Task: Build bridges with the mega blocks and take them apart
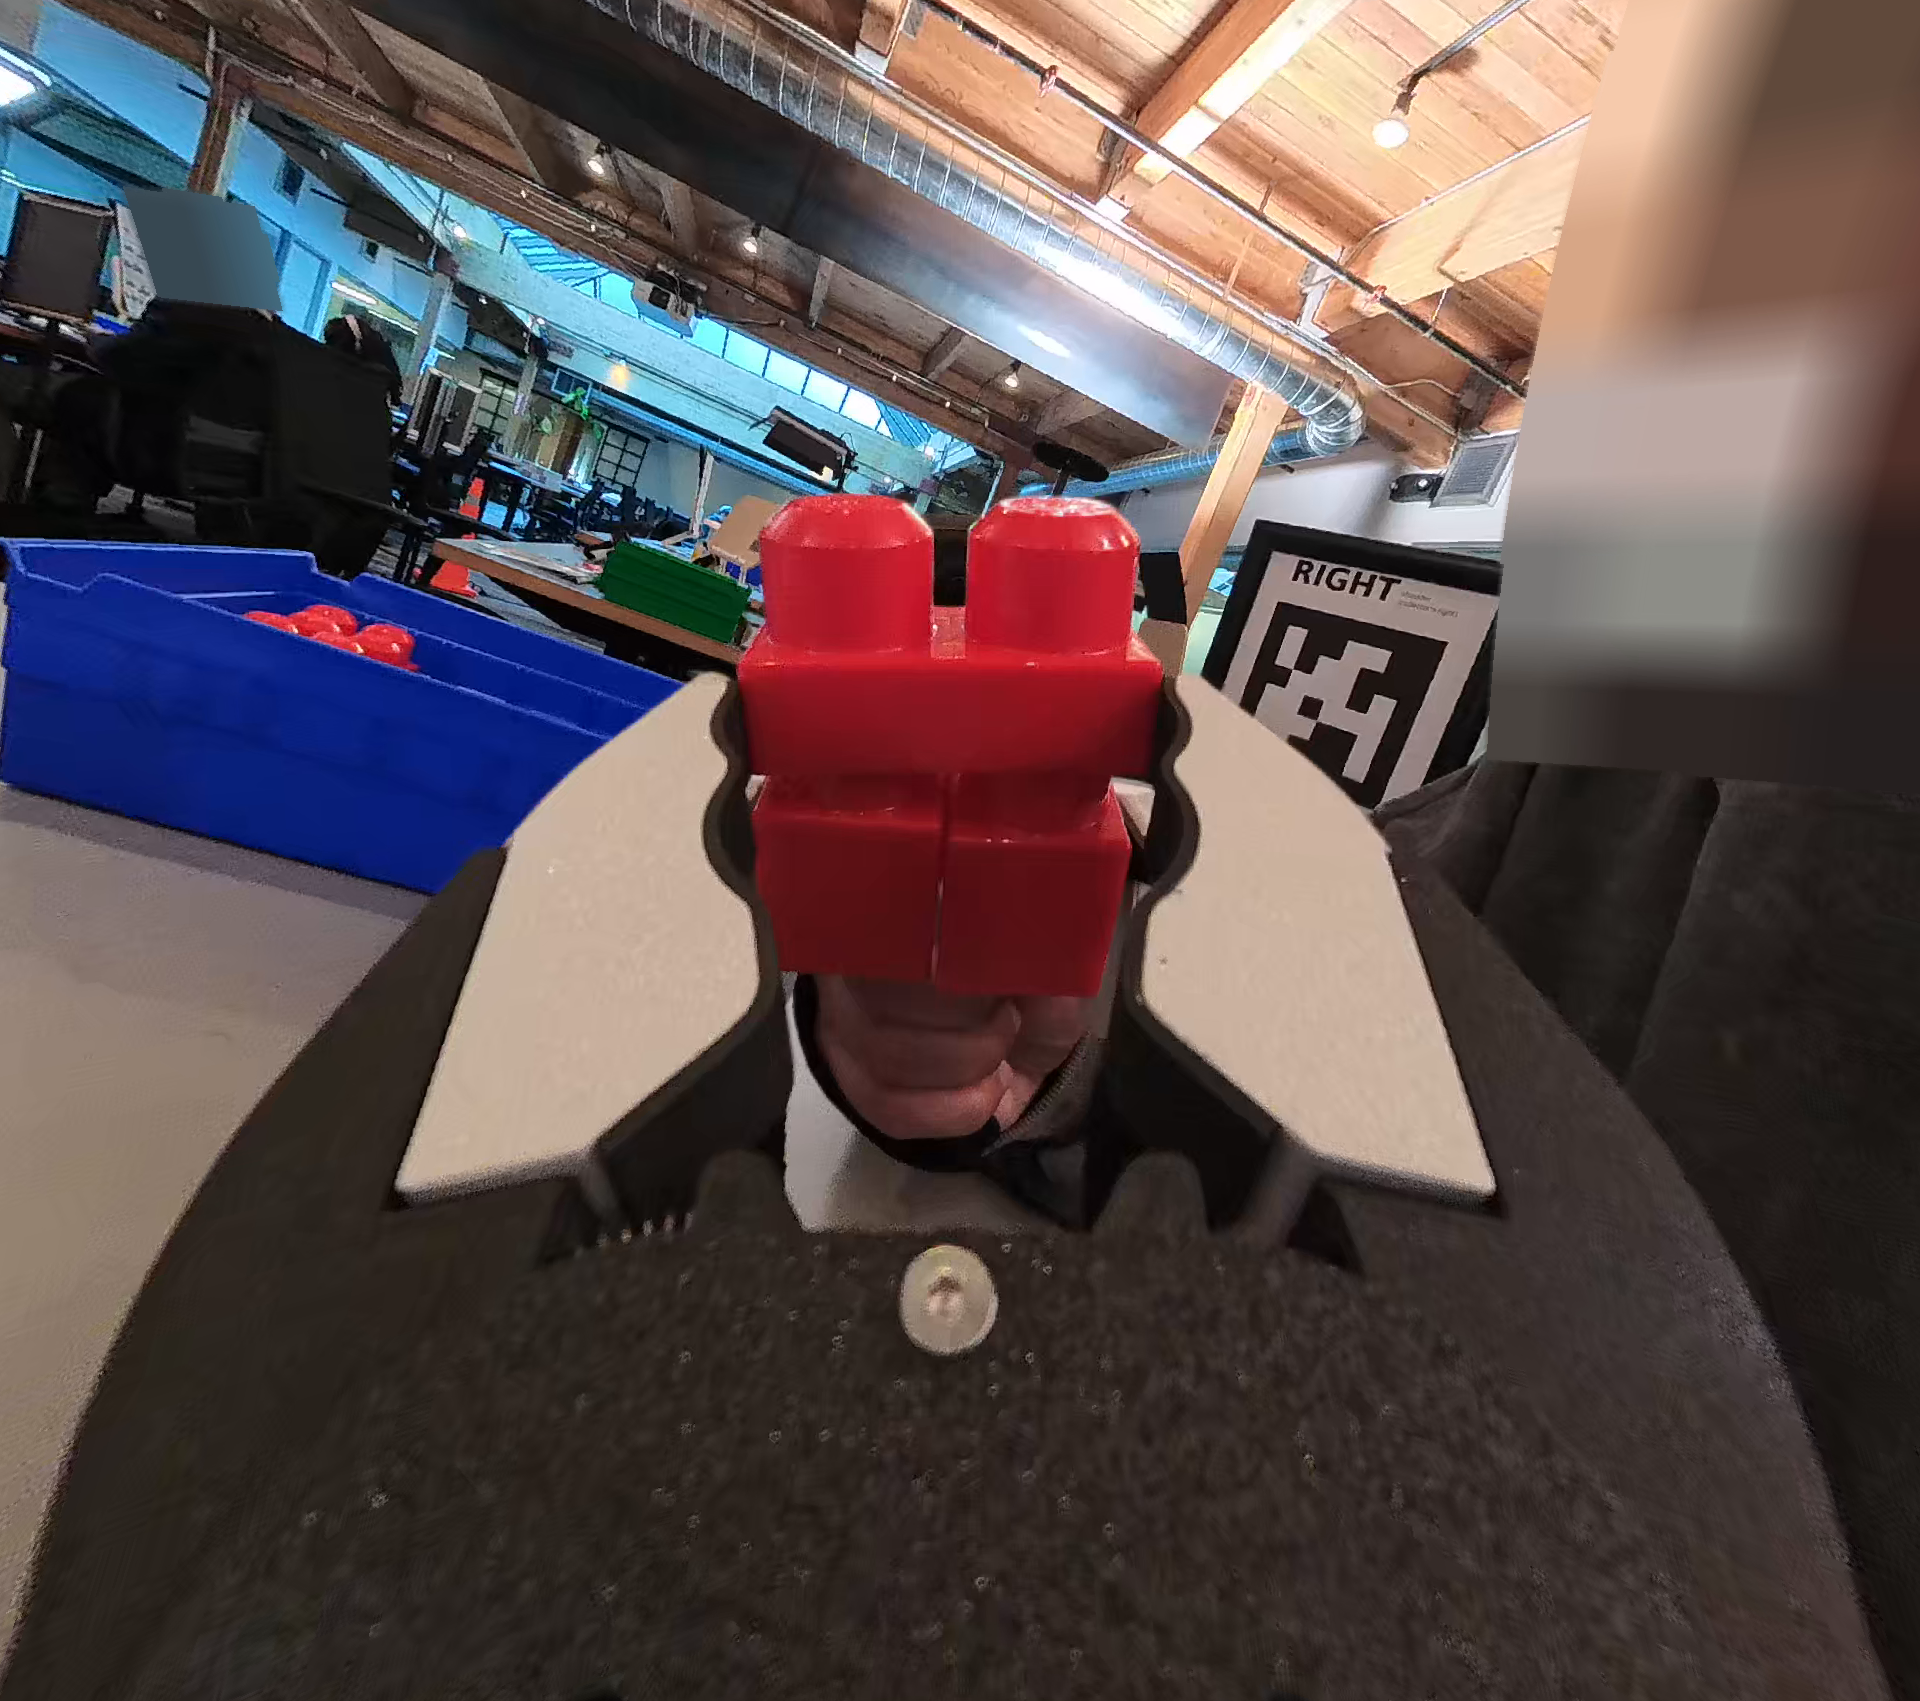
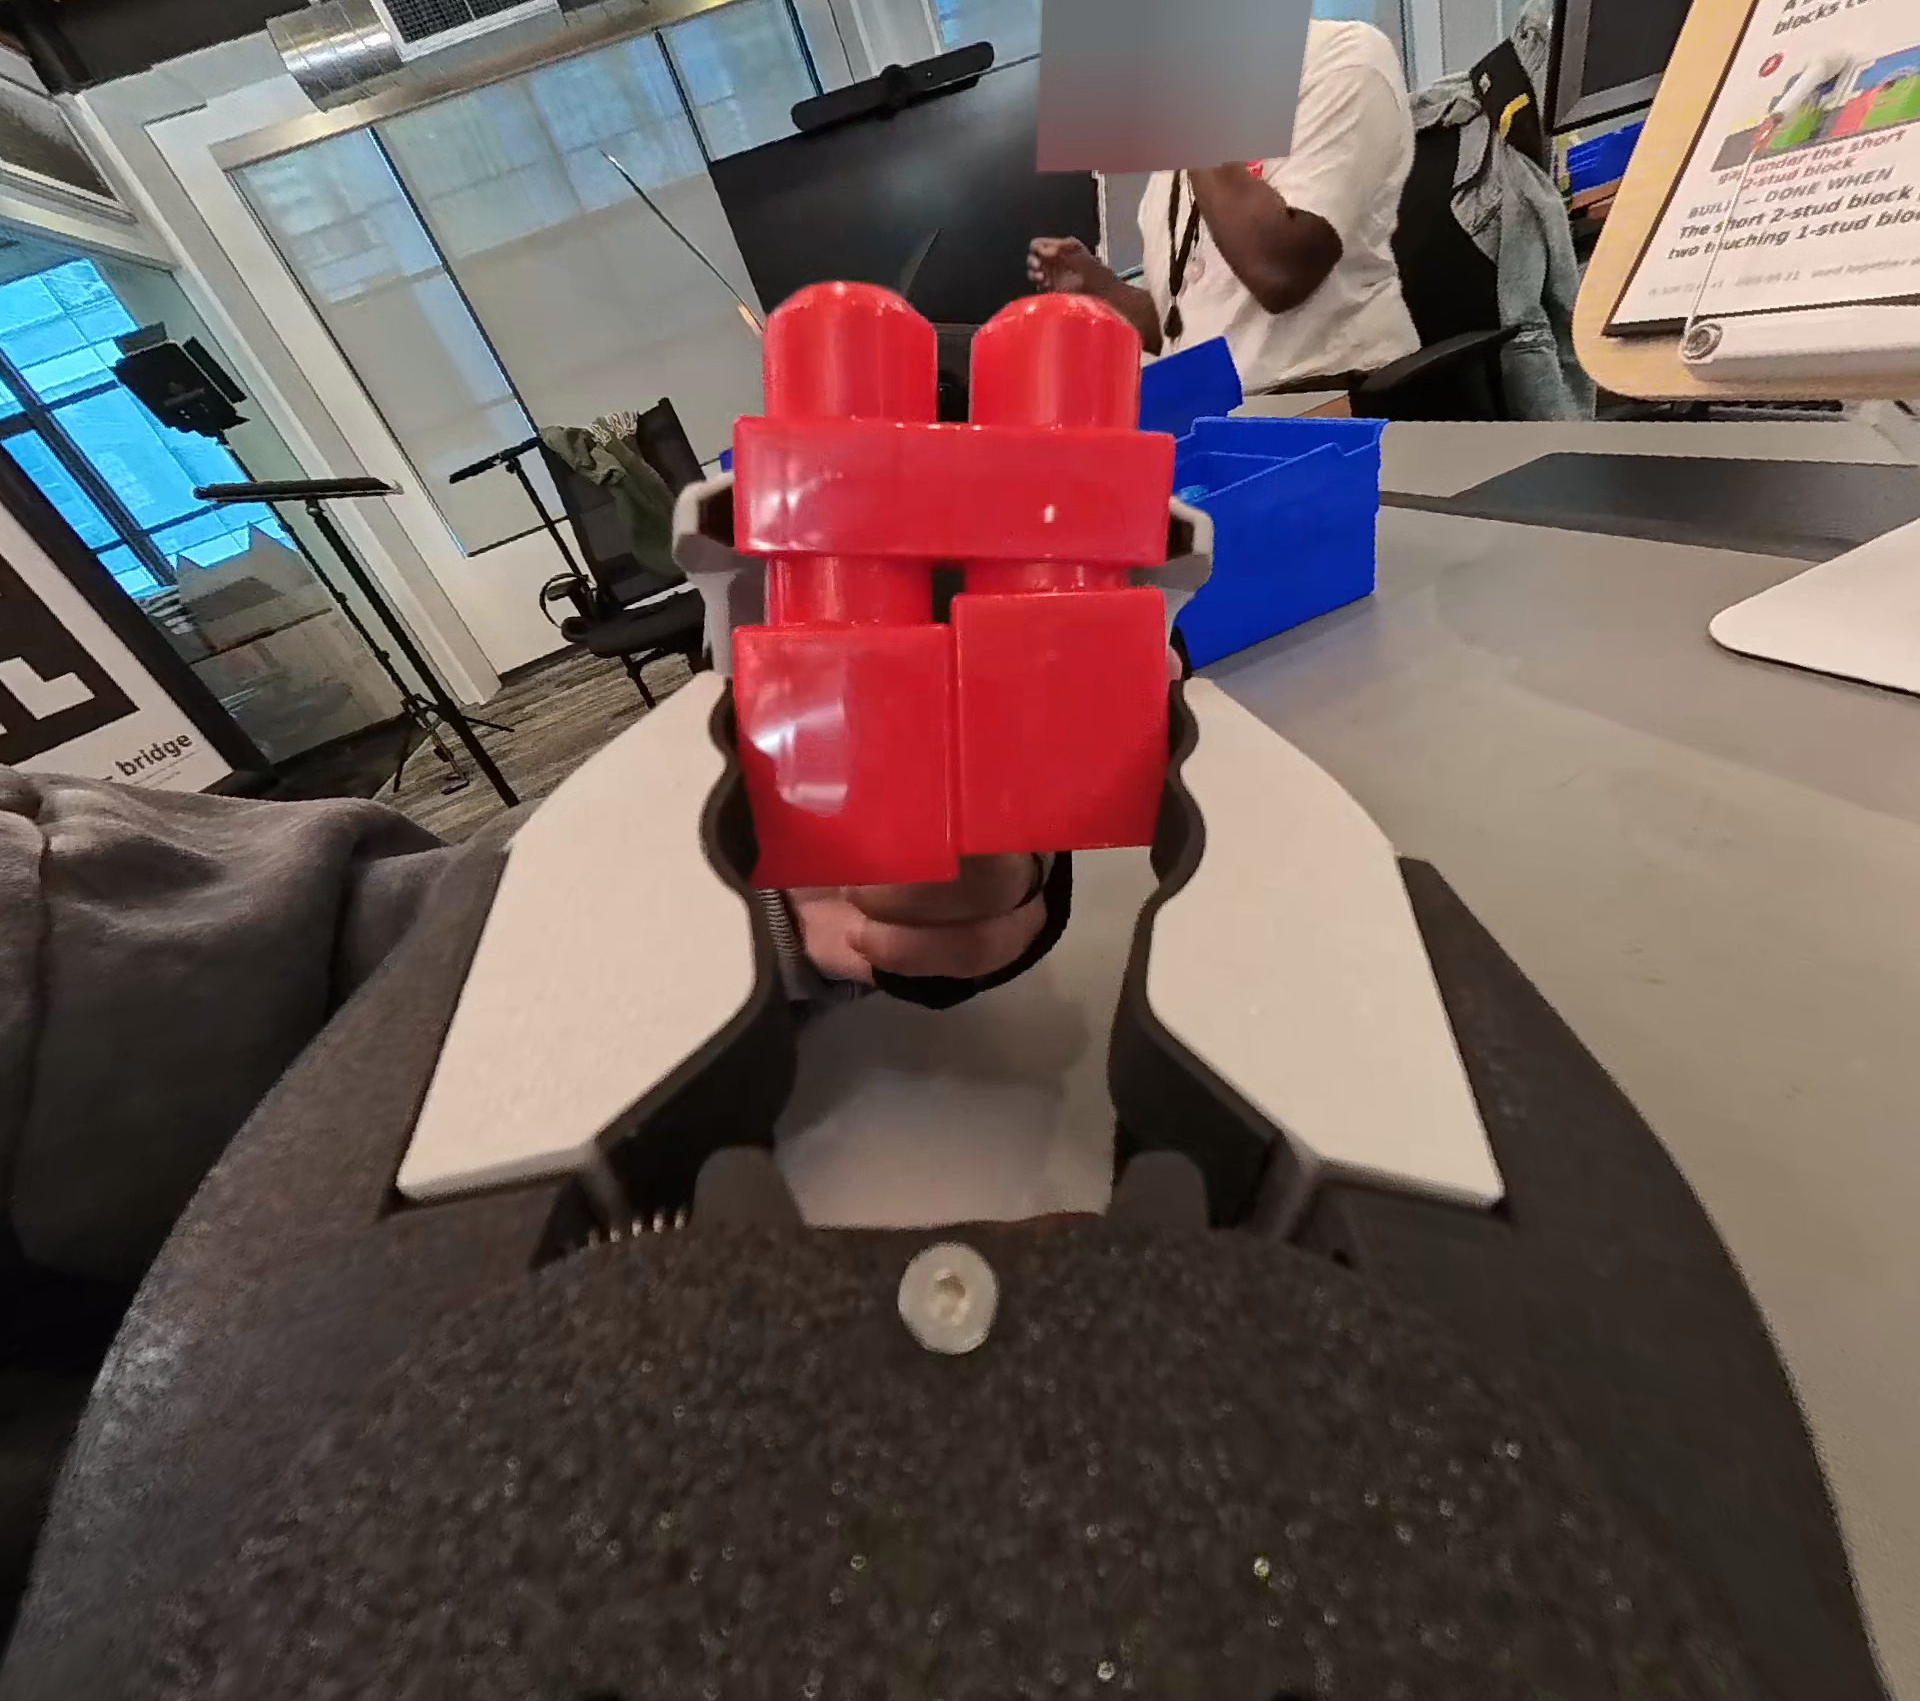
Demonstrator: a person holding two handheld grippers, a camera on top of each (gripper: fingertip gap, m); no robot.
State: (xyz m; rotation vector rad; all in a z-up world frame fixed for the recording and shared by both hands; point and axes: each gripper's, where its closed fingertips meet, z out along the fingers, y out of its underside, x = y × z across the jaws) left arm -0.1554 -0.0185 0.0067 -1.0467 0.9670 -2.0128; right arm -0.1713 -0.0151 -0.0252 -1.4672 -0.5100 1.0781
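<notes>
Left wrist view: left claw [image 1: 951, 721] is clenching the bridge [image 1: 948, 747], a red two-stud cap [image 1: 948, 695] sitting on two red one-stud blocks [image 1: 940, 888] side by side. Claw fingers [image 1: 623, 924] are pressing on the cap's two ends; the lower blocks are hanging below the cap between the fingers, whether gripped too is hard to tell. Bridge is being held up in the air, off the tabletop [image 1: 156, 976]. Left of the bridge, a blue bin [image 1: 260, 737] is sitting on the tabletop with more red blocks [image 1: 338, 631] inside. Right of the bridge, a black-and-white marker card [image 1: 1351, 664] is showing. Below the bridge a hand [image 1: 935, 1069] is partly visible.

Right wrist view: right claw [image 2: 951, 747] is gripping the two lower blocks [image 2: 951, 737] from their outer sides. The cap [image 2: 951, 488] is sitting above them, and the far claw's grey fingertips [image 2: 701, 534] are showing at its ends. A gap with the lower studs exposed is showing between cap and blocks, so the cap looks only partly seated. Behind the bridge to the right, blue bins [image 2: 1288, 529] are standing on the tabletop [image 2: 1558, 716]; further right an instruction sheet [image 2: 1787, 93] on a stand. Behind the bridge, a person in a white shirt [image 2: 1309, 217] is standing.

Handling judgement: blocks look light, stiff, hollow plastic, glossy so likely a bit slippery. Best hold is flat side faces, not the rounded studs. Friction fit between studs probably needs a straight pull or push; twisting could pop a lower block loose.
</notes>
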